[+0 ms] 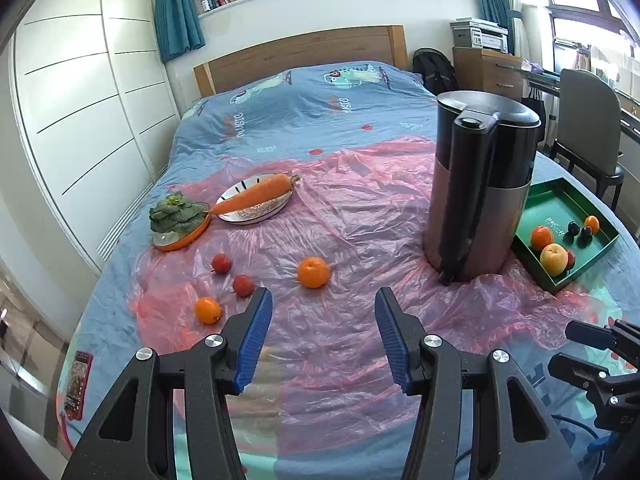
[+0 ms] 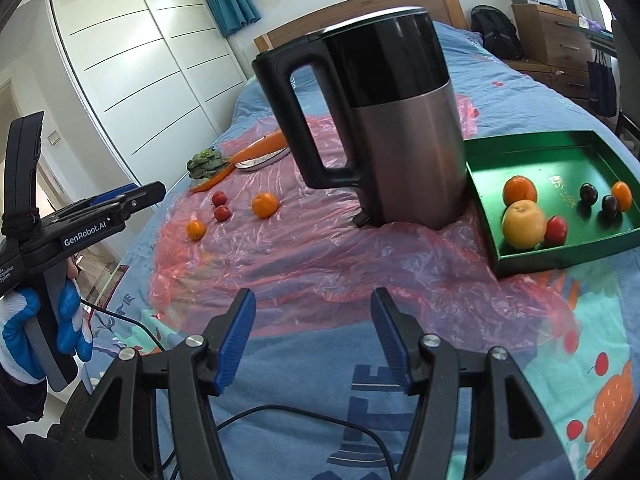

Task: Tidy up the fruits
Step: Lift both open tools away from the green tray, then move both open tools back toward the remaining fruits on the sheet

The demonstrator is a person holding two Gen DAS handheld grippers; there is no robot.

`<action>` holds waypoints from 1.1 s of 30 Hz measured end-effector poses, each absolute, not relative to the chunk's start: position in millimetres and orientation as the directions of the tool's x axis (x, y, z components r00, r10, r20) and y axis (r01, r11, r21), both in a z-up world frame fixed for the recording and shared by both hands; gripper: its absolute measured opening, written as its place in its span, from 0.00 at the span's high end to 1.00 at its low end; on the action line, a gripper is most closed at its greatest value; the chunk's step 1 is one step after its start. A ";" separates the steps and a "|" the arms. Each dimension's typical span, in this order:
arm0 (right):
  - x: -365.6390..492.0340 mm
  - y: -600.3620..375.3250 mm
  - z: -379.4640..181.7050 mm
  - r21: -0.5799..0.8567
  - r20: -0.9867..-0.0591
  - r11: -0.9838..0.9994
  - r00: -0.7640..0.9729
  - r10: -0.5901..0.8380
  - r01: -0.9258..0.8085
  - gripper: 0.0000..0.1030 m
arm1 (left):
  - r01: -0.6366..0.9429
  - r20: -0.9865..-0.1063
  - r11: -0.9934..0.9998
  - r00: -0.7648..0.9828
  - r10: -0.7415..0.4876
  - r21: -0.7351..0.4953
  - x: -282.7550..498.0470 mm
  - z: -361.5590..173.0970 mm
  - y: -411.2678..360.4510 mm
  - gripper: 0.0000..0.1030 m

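Note:
Loose on the pink plastic sheet lie a large orange, a small orange and two red fruits. A green tray at the right holds an orange, a yellow fruit, a red fruit, two dark plums and a small orange. My left gripper hovers open just short of the large orange, nothing between its fingers. My right gripper is open and empty, short of the tray.
A tall black and steel kettle stands between the loose fruit and the tray. Behind lie a carrot on a white plate and greens on an orange dish. A phone lies at the bed's left edge.

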State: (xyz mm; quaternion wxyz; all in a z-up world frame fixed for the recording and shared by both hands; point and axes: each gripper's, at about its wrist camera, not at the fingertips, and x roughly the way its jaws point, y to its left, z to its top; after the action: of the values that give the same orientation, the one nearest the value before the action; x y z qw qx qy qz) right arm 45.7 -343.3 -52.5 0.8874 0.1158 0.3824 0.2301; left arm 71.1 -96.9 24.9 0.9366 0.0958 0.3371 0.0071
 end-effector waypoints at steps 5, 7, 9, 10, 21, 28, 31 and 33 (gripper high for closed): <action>38.4 -323.3 -66.6 0.356 -0.664 0.876 0.571 0.482 -0.326 0.15 | 0.001 -0.624 0.984 0.774 0.113 0.179 64.9 24.4 -68.7 0.54; 34.6 -320.1 -68.4 0.335 -0.671 0.885 0.578 0.464 -0.322 0.05 | -0.018 -0.623 0.984 0.772 0.125 0.176 63.5 23.4 -56.9 0.54; 31.1 -318.6 -67.6 0.310 -0.675 0.899 0.594 0.437 -0.310 0.05 | -0.038 -0.622 0.984 0.771 0.139 0.172 62.1 21.8 -45.4 0.54; 29.7 -318.0 -67.4 0.291 -0.679 0.908 0.603 0.417 -0.300 0.04 | -0.049 -0.621 0.984 0.770 0.146 0.171 61.4 21.3 -39.6 0.54; 9.2 -329.8 -62.5 0.156 -0.709 0.965 0.656 0.258 -0.211 0.03 | -0.187 -0.621 0.972 0.749 0.233 0.139 52.5 13.3 31.1 0.54; -9.9 -347.6 -59.3 0.108 -0.729 0.982 0.660 0.182 -0.152 0.01 | -0.264 -0.619 0.960 0.739 0.266 0.097 48.2 13.3 69.7 0.54; -19.9 -357.4 -58.8 0.095 -0.737 0.988 0.659 0.150 -0.119 0.00 | -0.297 -0.616 0.951 0.735 0.284 0.085 47.2 13.5 84.6 0.54; -26.5 -365.6 -58.5 0.092 -0.742 0.991 0.657 0.133 -0.096 0.00 | -0.319 -0.617 0.944 0.728 0.298 0.080 47.1 12.4 95.1 0.54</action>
State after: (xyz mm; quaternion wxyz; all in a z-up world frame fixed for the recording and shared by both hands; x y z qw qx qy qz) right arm -26.5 -365.6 -58.5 0.9099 0.0224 0.4094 0.0628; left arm 47.1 95.1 12.4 0.9295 -0.0158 0.3290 0.1659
